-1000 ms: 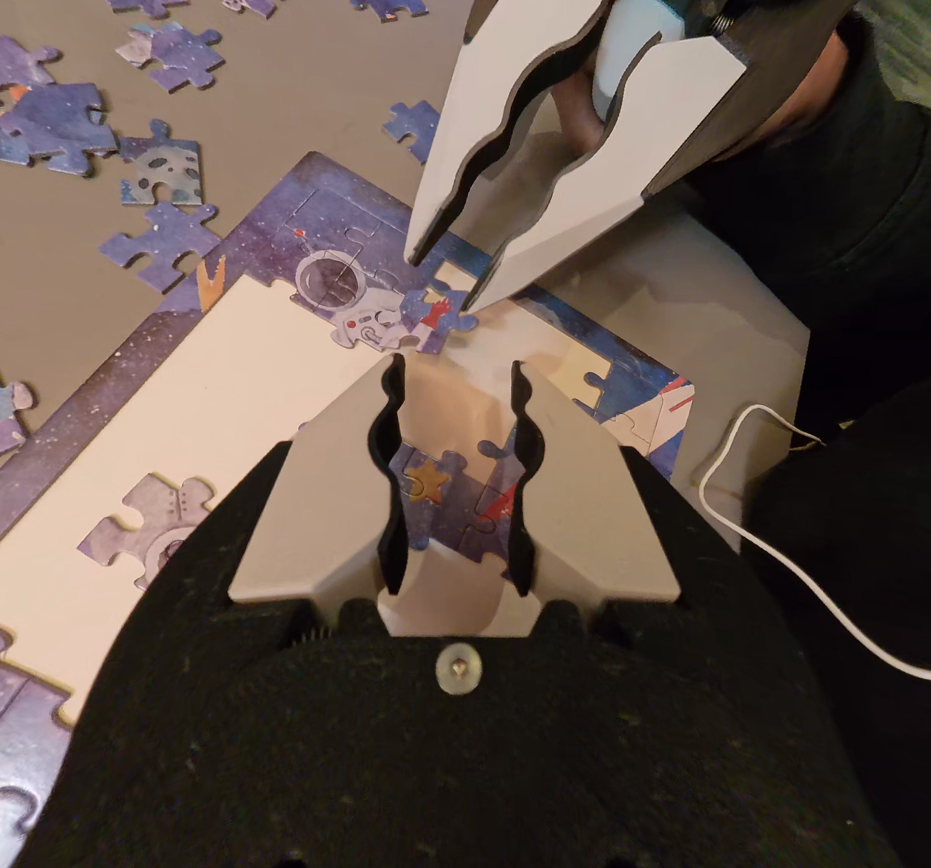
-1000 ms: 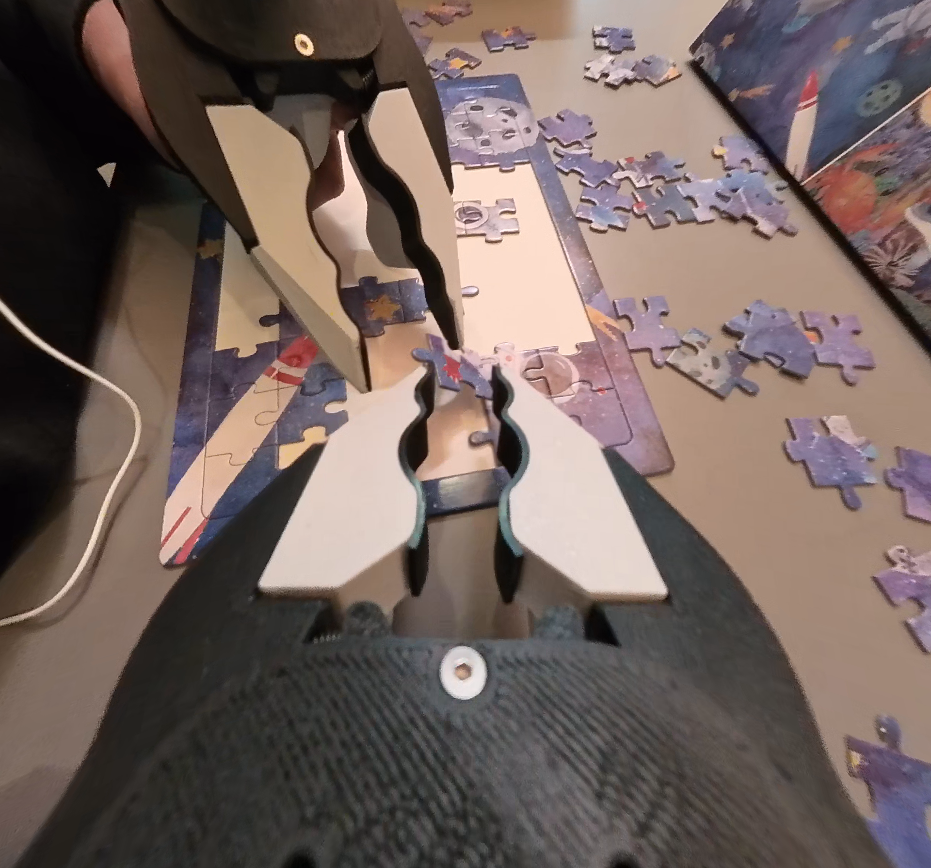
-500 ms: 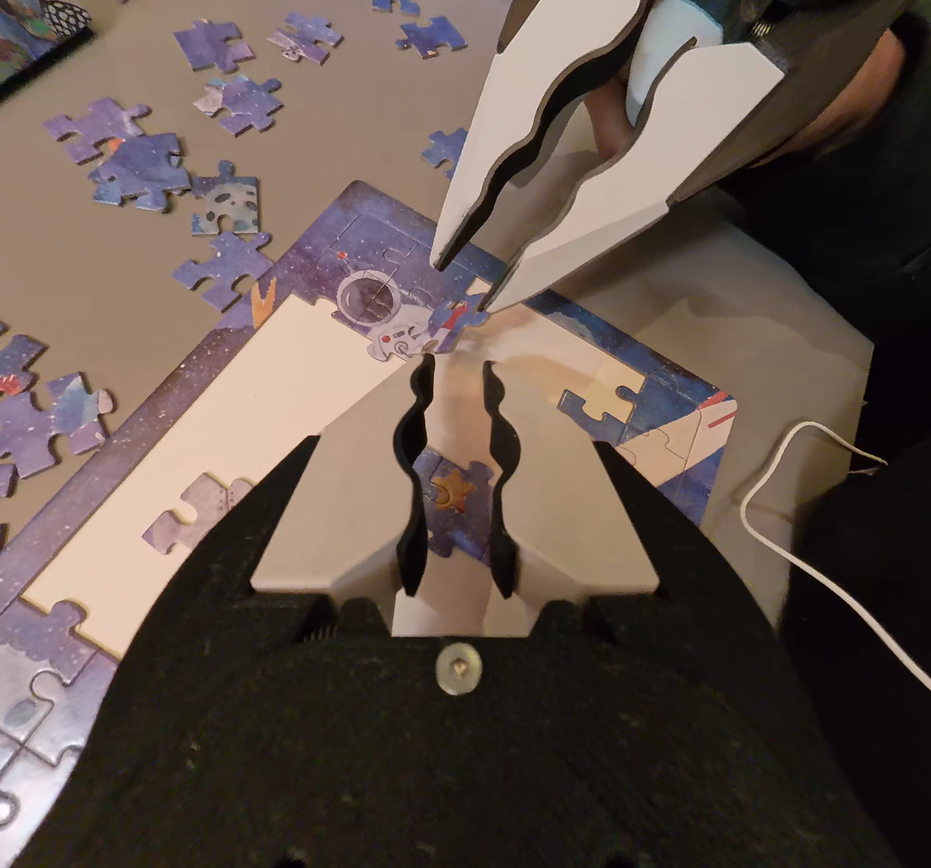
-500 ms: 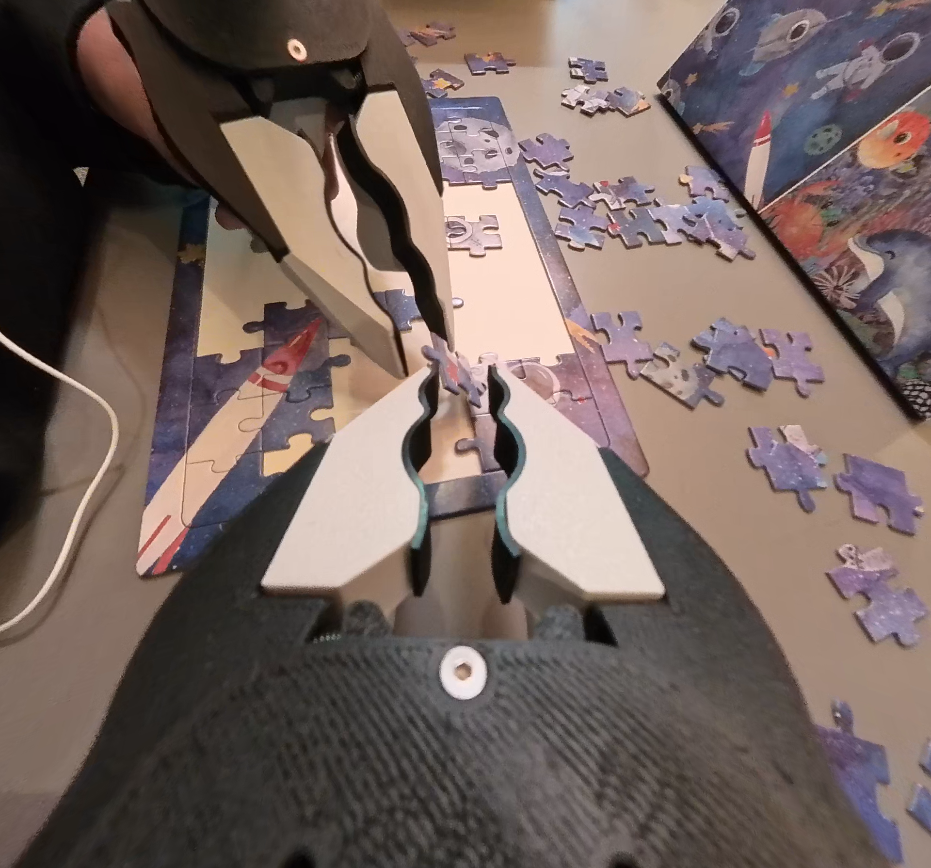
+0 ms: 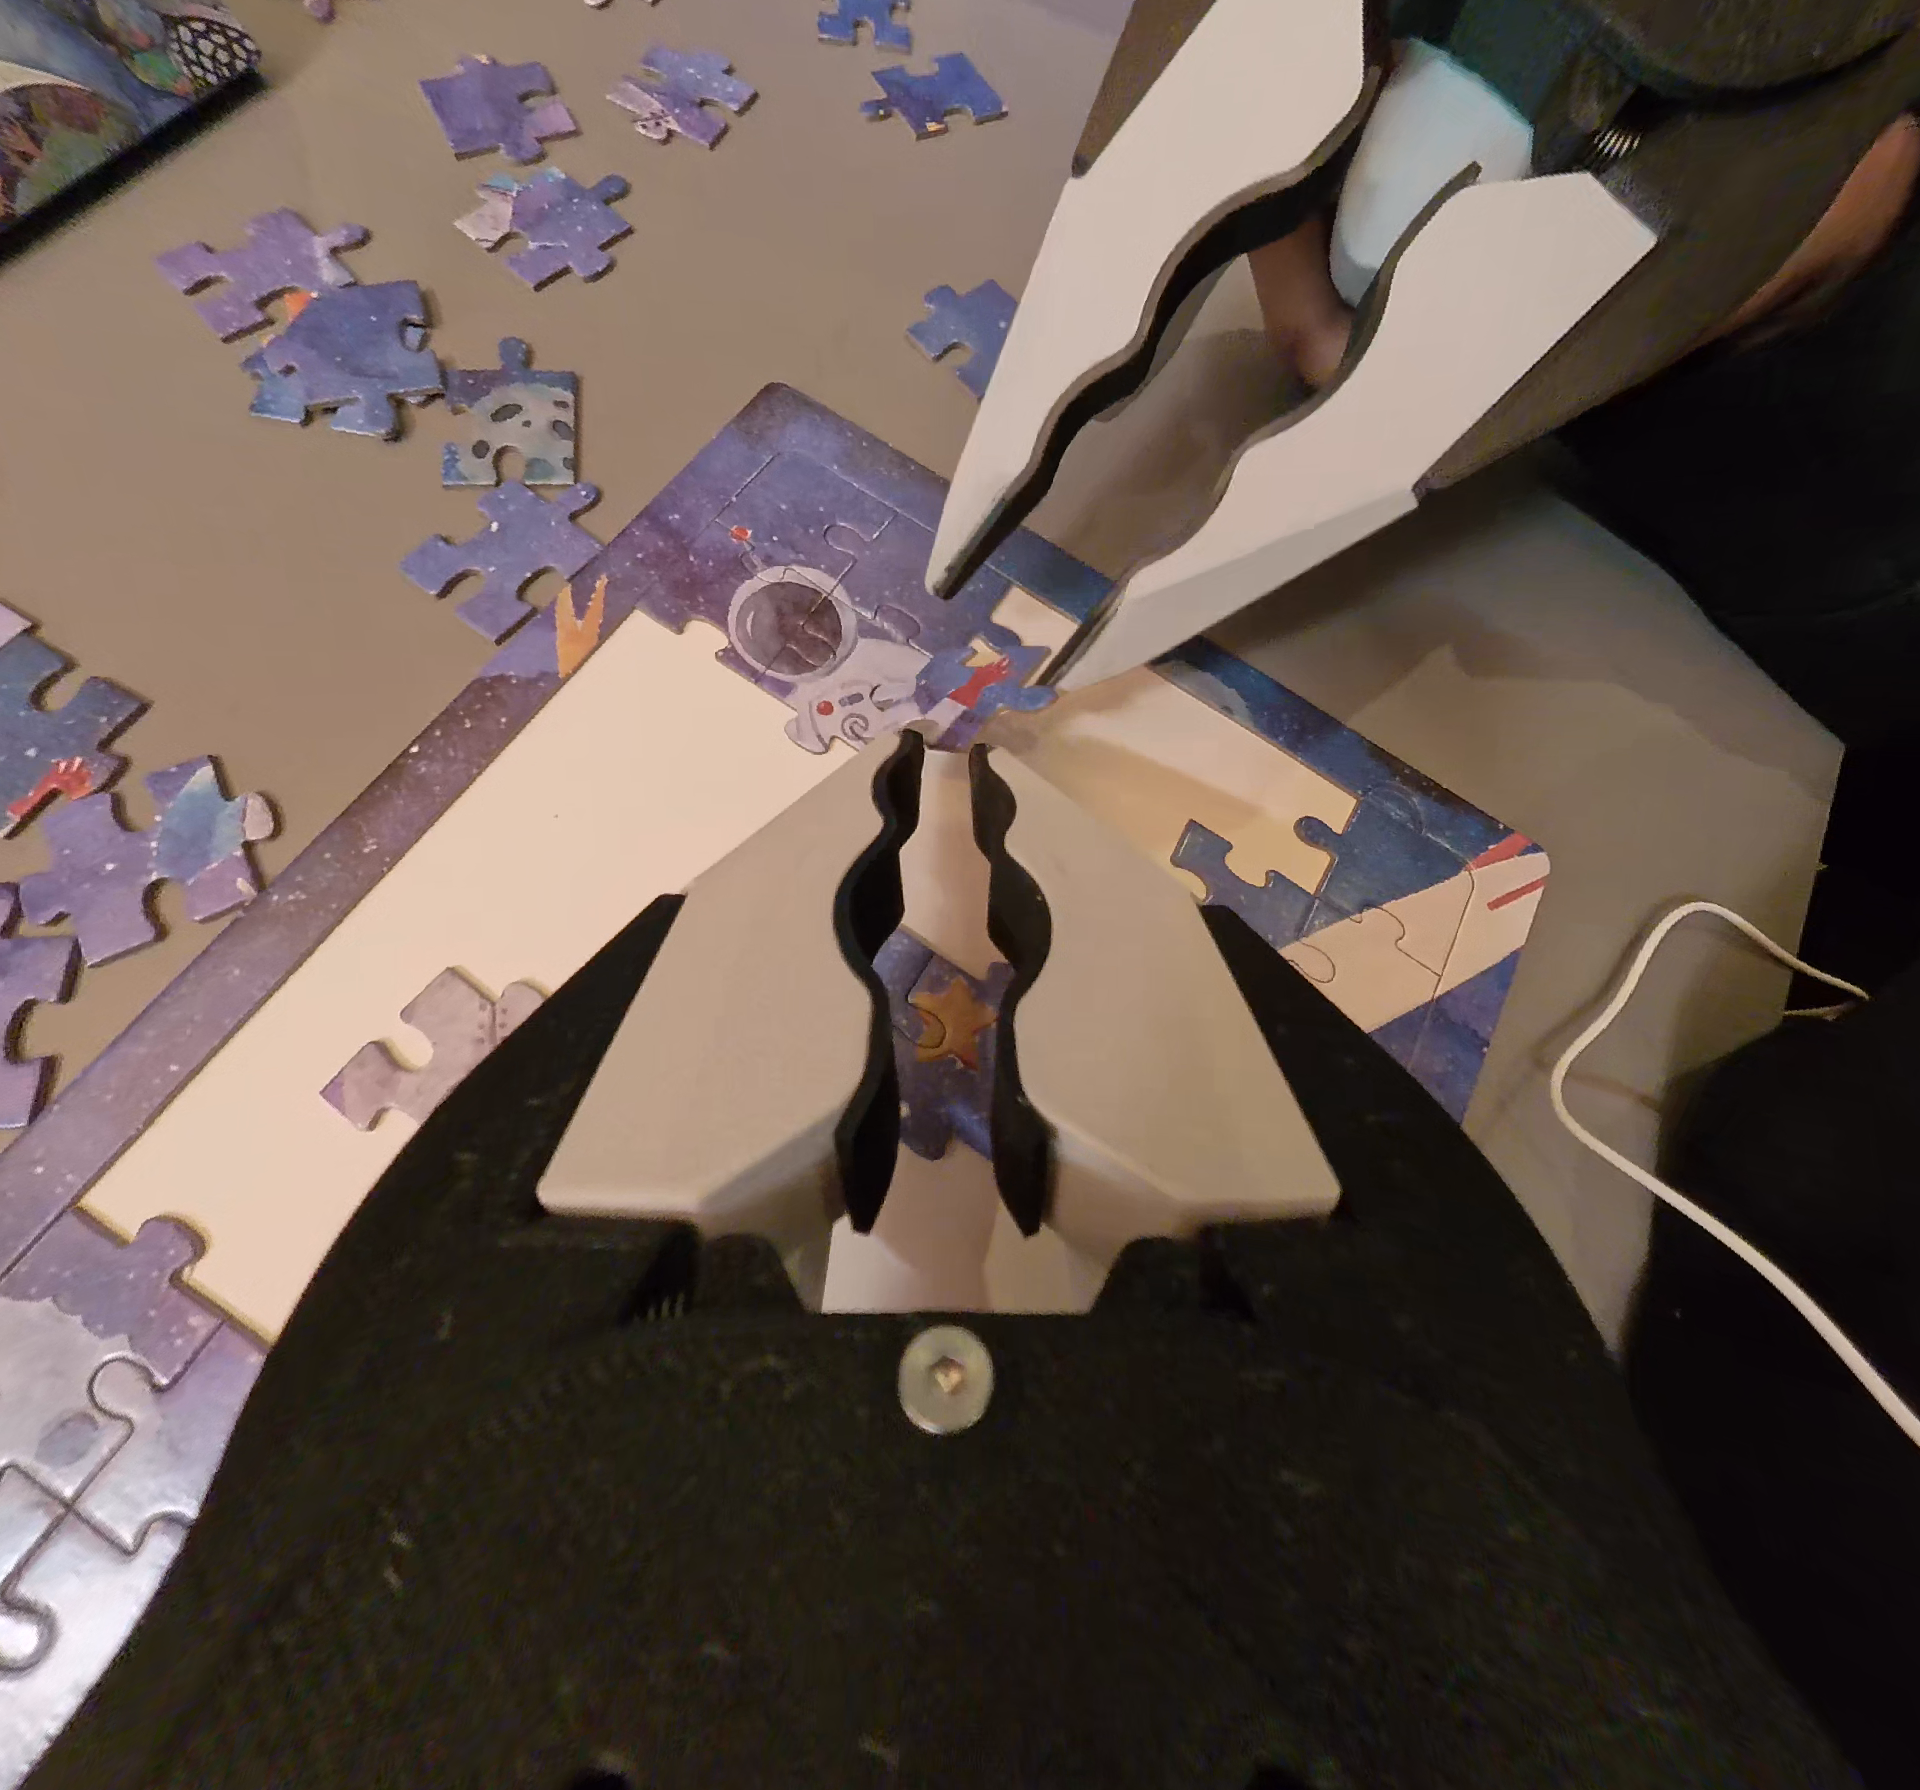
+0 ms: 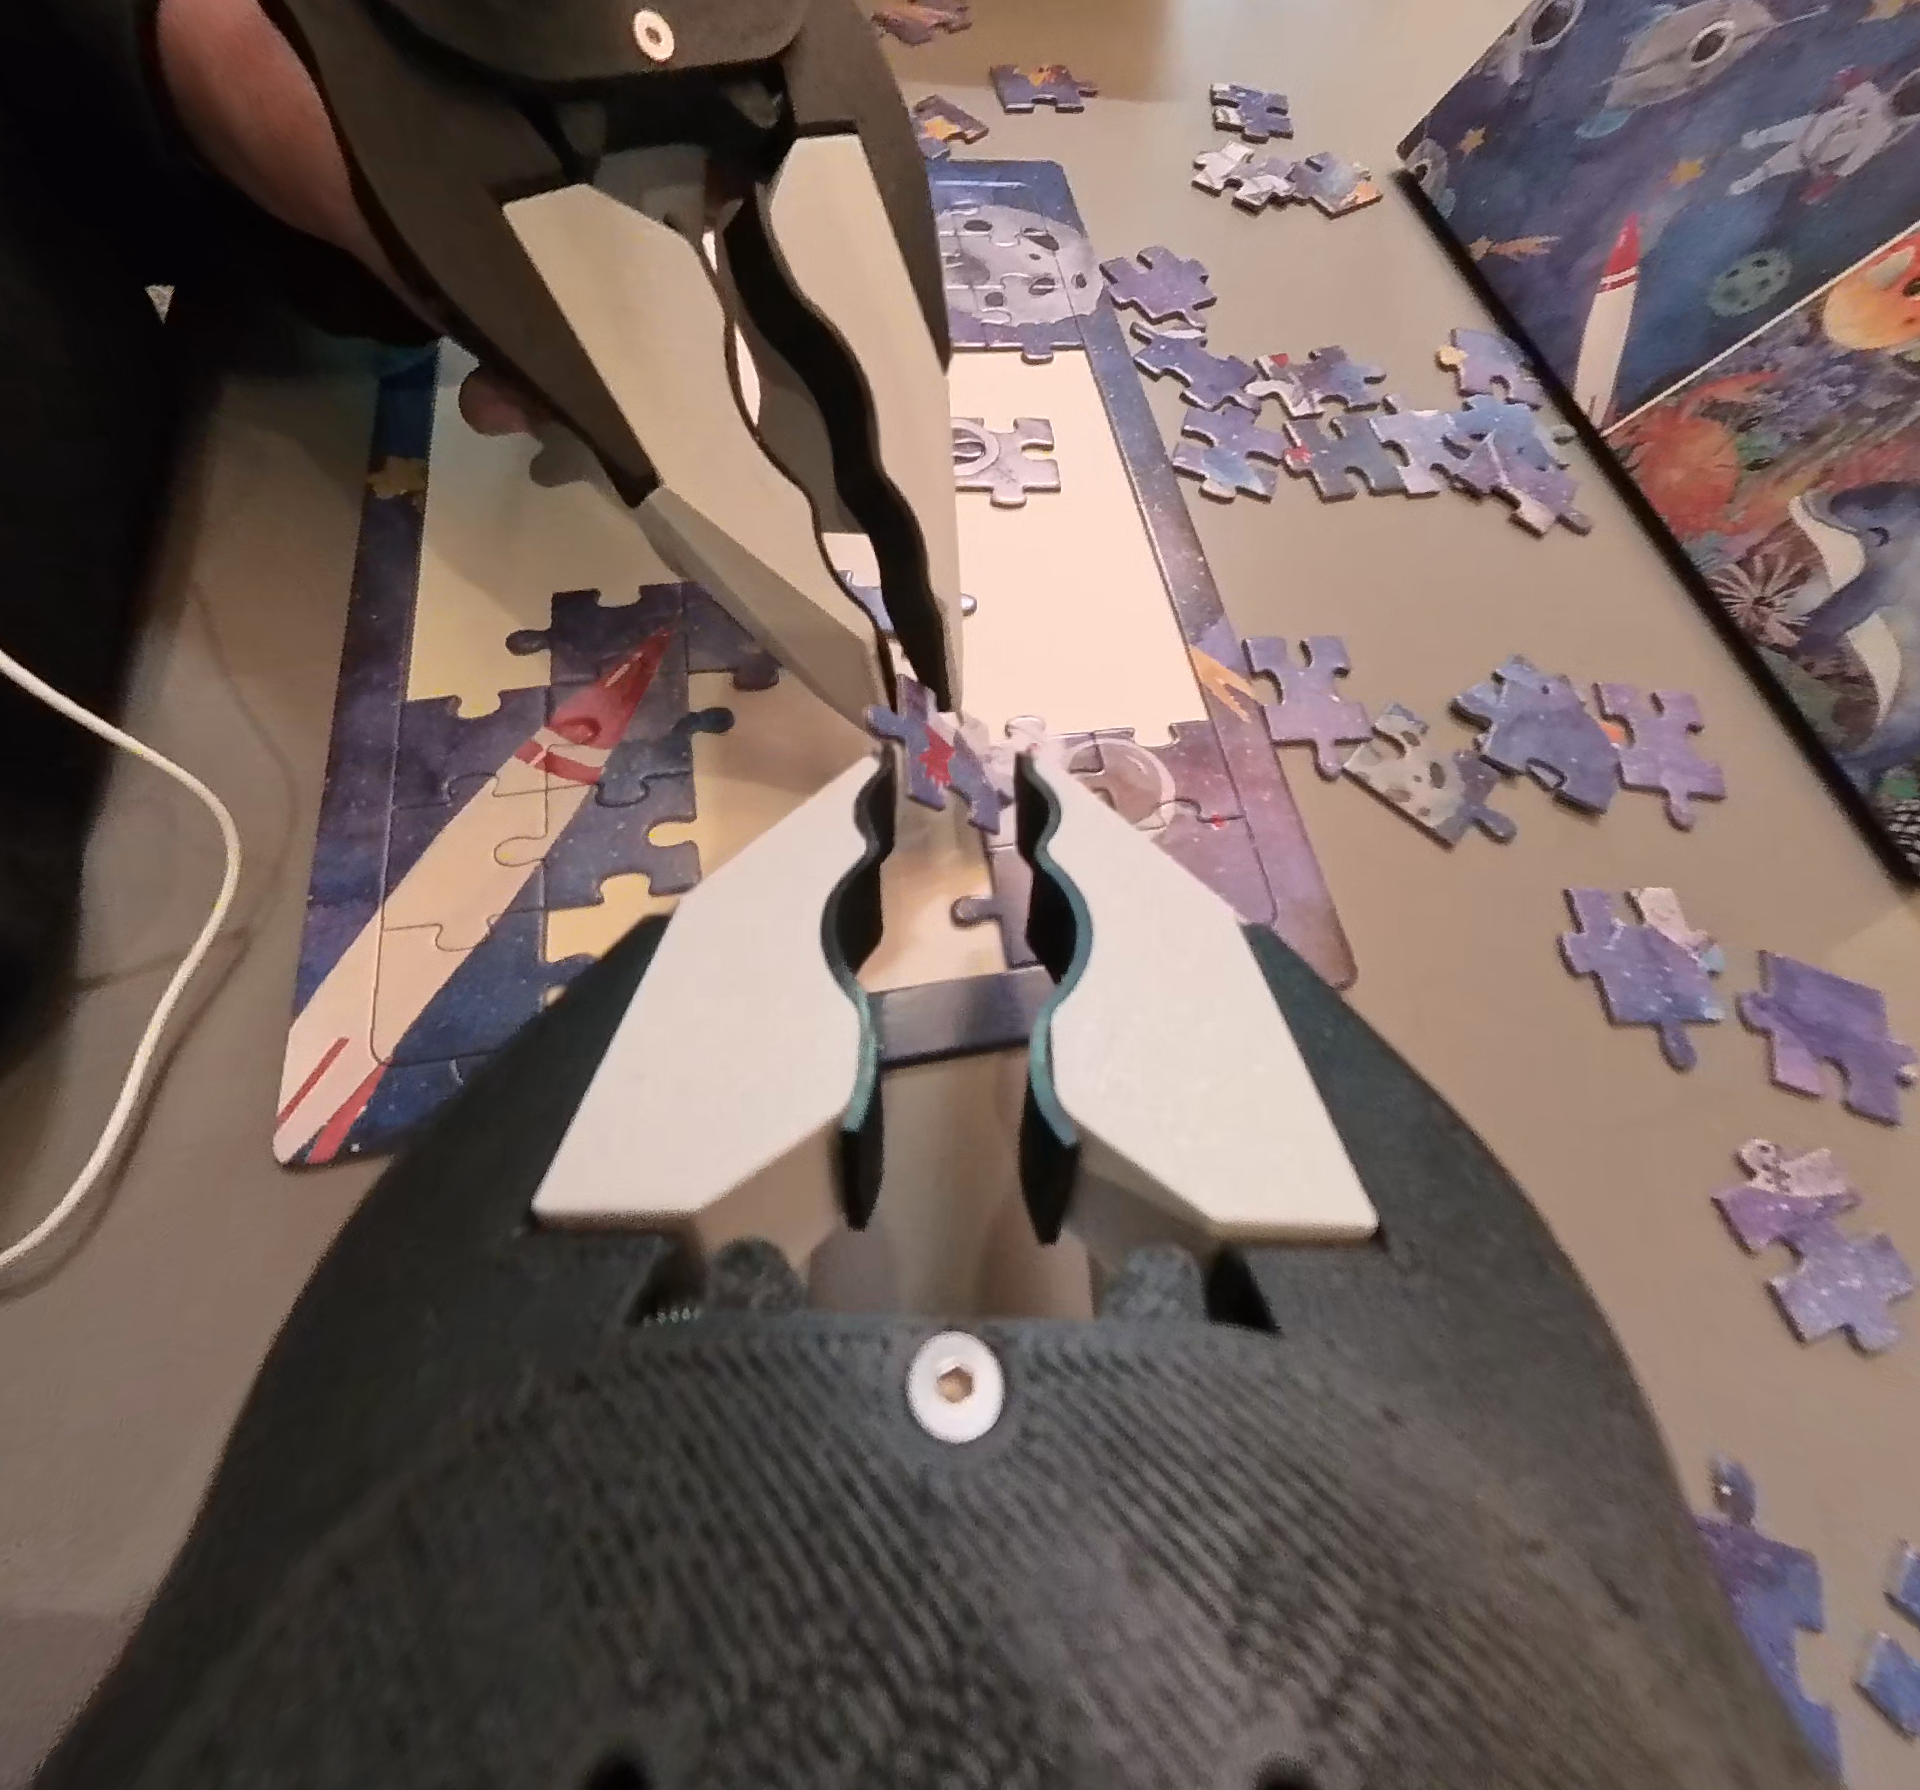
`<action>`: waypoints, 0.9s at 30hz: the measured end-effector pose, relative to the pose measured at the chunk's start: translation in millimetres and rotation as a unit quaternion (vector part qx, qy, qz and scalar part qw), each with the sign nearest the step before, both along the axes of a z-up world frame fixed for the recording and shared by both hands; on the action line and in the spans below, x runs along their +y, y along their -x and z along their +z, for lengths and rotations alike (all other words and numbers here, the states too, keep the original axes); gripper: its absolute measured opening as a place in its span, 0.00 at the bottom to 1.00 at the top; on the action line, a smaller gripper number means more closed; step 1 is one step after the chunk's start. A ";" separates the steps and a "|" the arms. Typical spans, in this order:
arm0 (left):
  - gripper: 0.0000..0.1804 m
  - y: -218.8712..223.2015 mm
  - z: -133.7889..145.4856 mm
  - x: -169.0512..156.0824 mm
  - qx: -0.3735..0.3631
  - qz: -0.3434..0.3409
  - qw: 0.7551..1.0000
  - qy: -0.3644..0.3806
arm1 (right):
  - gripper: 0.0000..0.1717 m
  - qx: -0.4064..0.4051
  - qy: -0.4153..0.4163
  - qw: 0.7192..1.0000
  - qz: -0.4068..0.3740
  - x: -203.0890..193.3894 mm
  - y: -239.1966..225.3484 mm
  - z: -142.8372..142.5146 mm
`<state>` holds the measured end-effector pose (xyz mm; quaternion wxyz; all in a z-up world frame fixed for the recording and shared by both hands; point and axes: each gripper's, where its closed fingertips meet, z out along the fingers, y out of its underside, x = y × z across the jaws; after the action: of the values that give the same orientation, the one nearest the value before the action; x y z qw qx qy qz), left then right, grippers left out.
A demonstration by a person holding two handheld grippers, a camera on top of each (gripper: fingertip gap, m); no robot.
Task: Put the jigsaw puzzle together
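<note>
A blue puzzle piece with a red mark sits tipped up beside the astronaut picture in the puzzle tray. My left gripper has its jaws nearly closed, and its tips pinch a tab of this piece. The right wrist view shows the left gripper coming down onto the piece from above. My right gripper has the piece spanning between its two pads, and both pads touch its sides. The right gripper also shows in the left wrist view, reaching in from the upper right.
Several loose purple pieces lie on the grey table right of the tray, and more lie farther off. A picture box lid stands at the right edge. A white cable runs past a dark sleeve. Left and right tips are no more than a few centimetres apart. It is some 4 centimetres from my left tips to the astronaut picture.
My left jaws narrowed from wide open onto the piece's tab. Both grippers drew back and up a little. The piece tipped up from lying flat, still between my right pads.
</note>
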<state>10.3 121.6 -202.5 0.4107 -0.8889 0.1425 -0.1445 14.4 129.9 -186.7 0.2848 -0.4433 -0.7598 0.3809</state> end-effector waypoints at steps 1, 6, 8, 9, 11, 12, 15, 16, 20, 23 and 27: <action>0.04 0.2 0.0 0.0 -0.001 0.001 1.000 0.000 | 0.12 -0.003 -0.007 1.000 0.003 -0.7 -0.3 -2.1; 0.04 0.5 0.3 0.3 -0.001 0.001 1.000 0.001 | 0.09 -0.014 -0.047 0.999 0.002 0.7 0.3 -10.8; 0.05 0.7 0.1 0.3 -0.001 0.001 1.000 0.002 | 0.05 -0.008 -0.056 0.998 0.003 0.4 1.4 -9.7; 0.05 0.6 -0.2 0.2 -0.001 0.001 1.000 0.002 | 0.03 -0.005 -0.062 0.998 0.002 0.8 1.8 -9.4; 0.07 -0.2 0.3 -0.4 -0.004 -0.003 1.000 0.003 | 0.02 -0.003 -0.067 0.998 0.001 1.5 1.8 -9.3; 0.09 -0.6 0.9 -1.0 -0.005 -0.006 1.000 0.004 | 0.02 -0.003 -0.068 0.998 0.001 1.8 1.6 -9.2; 0.11 -0.2 4.7 -1.8 -0.010 -0.009 1.000 0.000 | 0.01 0.001 -0.072 0.997 0.000 3.2 1.3 -7.8; 0.12 0.1 5.9 -2.2 -0.011 -0.010 1.000 -0.001 | 0.01 0.004 -0.074 0.997 -0.001 3.5 1.4 -6.5; 0.14 1.9 6.1 -2.9 -0.011 -0.010 1.000 -0.001 | 0.00 0.020 -0.069 0.997 -0.003 4.3 2.2 -0.1; 0.14 0.7 4.0 -3.3 -0.012 -0.011 1.000 0.002 | 0.00 0.030 -0.060 0.998 -0.005 4.6 2.5 4.6; 0.15 -0.7 0.1 -4.2 -0.003 -0.013 1.000 0.007 | 0.00 0.067 -0.045 0.997 -0.016 8.6 3.0 21.1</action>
<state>11.1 117.4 -202.3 0.4028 -0.8896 0.1514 -0.1534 11.4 138.5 -165.6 0.3608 -0.4154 -0.7485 0.3702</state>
